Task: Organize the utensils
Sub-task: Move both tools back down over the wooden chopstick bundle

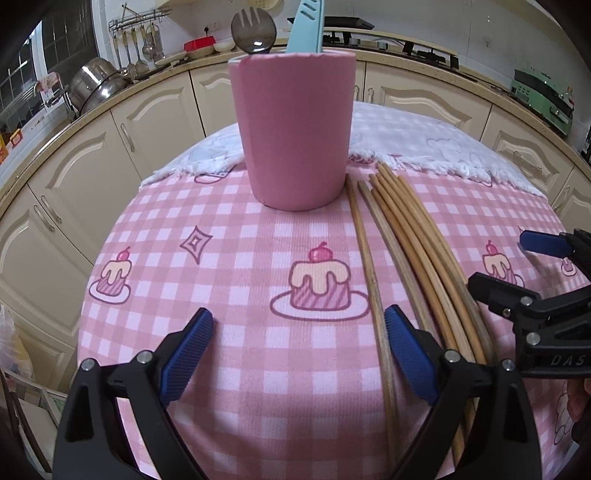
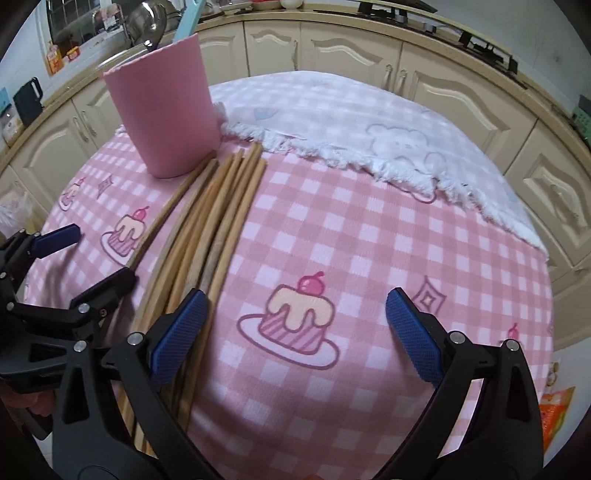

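While both grippers (left [image 1: 298, 349], right [image 2: 295, 330]) gape empty, only left view shows the spork [image 1: 253, 32].

Both wrist views look low across the tablecloth [image 1: 229, 229] (sharing the chopsticks [image 1: 402, 236]).

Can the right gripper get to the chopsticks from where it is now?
Probably yes. The right gripper is open and empty, the chopsticks lie uncovered beside its left finger, and the left gripper sits on their far side.
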Demonstrator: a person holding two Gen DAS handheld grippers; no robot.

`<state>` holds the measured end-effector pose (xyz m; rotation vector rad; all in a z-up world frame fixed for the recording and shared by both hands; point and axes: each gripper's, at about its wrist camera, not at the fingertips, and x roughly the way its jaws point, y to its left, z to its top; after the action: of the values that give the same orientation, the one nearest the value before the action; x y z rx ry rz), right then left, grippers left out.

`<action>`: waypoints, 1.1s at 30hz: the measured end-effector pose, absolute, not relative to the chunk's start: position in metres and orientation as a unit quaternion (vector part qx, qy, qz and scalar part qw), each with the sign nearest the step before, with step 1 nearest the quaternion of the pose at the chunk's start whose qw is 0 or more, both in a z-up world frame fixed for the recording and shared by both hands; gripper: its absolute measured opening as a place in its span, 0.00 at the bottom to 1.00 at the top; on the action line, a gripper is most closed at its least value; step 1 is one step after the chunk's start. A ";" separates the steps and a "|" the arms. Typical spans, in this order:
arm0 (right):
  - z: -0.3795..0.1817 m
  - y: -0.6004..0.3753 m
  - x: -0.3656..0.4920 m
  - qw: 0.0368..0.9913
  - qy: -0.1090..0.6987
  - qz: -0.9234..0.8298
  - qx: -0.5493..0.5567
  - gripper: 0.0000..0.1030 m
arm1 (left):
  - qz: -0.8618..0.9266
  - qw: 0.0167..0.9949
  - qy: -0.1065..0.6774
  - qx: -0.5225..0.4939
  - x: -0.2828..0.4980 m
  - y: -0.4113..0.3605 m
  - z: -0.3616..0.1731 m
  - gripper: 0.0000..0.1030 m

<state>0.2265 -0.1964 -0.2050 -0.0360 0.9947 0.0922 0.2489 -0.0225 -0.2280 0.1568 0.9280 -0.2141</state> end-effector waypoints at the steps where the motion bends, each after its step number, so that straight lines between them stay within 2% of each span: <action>1: -0.206 -0.196 0.228 0.876 0.479 0.049 -0.015 0.93 | -0.104 0.886 0.447 0.073 0.249 -0.022 -0.228 0.88; 33: -0.204 -0.190 0.232 0.867 0.493 0.060 -0.041 0.89 | -0.099 0.884 0.452 0.067 0.252 -0.016 -0.229 0.88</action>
<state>0.2322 -0.1900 -0.2039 -0.0864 1.0323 0.1263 0.2521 -0.0157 -0.2290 0.1389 0.9404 -0.2067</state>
